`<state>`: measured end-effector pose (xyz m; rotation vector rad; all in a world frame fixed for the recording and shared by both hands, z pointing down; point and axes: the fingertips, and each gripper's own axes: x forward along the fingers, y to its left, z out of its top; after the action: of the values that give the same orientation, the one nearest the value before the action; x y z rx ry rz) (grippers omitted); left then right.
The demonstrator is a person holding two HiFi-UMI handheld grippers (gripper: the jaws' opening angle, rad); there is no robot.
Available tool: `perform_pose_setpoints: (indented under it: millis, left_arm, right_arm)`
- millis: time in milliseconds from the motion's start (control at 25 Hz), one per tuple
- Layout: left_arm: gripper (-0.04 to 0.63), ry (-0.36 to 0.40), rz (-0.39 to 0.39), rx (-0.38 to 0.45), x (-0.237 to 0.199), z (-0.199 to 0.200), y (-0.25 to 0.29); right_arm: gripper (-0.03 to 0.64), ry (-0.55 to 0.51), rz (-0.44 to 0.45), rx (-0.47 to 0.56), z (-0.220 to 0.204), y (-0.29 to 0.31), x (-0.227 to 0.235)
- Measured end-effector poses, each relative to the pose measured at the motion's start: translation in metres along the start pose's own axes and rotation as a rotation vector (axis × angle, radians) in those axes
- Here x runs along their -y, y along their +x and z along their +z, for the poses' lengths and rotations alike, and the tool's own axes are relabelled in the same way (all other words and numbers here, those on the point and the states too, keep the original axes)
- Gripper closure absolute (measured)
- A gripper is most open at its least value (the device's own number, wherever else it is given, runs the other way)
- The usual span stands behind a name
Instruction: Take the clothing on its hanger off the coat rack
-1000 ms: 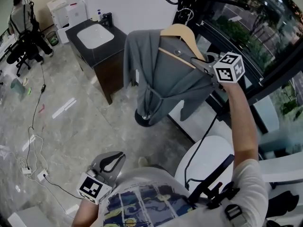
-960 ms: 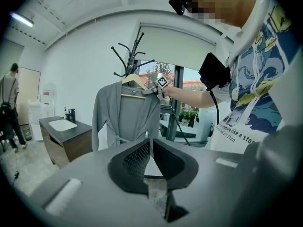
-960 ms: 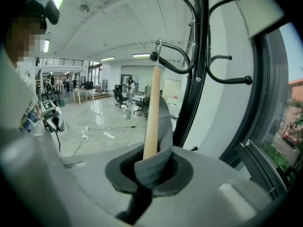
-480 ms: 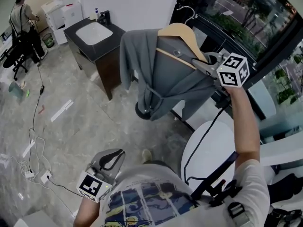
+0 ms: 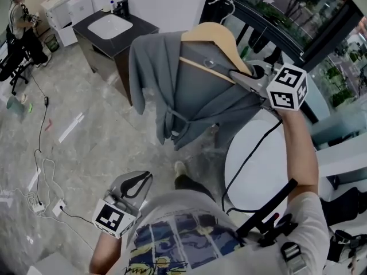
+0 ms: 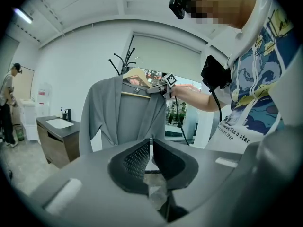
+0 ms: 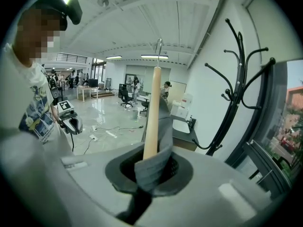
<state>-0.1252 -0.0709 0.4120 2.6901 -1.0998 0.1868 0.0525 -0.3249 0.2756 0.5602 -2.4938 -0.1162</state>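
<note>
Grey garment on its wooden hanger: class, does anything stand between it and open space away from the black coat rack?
Nothing visible does. The metal hook of the light wooden hanger is on no branch of the black coat rack, standing apart; the right tongs clamp hanger and grey garment.

The person wears a white T-shirt with short sleeves. Its front has a print of blue swirls with yellow spots, and under the print there is a line of dark letters. A black strap with a plastic buckle goes across the chest, and a black box sits near it. A thin black cable runs from the right gripper to this harness. A small black camera is fixed on the head. Both grippers have a smooth grey body and dark pads with a fine mesh pattern. The left gripper carries a white cube with black square markers, and the right one has a similar cube.
</note>
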Motion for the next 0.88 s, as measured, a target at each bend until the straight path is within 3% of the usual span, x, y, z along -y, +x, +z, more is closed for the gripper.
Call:
perform_pose_setpoints:
  millis: [600,880]
  left_arm:
    - [0.568,0.003,-0.02,0.024,0.034,-0.025,-0.058]
    - [0.567,0.0,-0.014,0.021,0.032,-0.029,-0.074]
  right_arm:
    - [0.609,-0.075,0.089,0.063,0.025,-0.032,-0.176]
    - [0.609,-0.068,0.12,0.065,0.02,-0.031,-0.221]
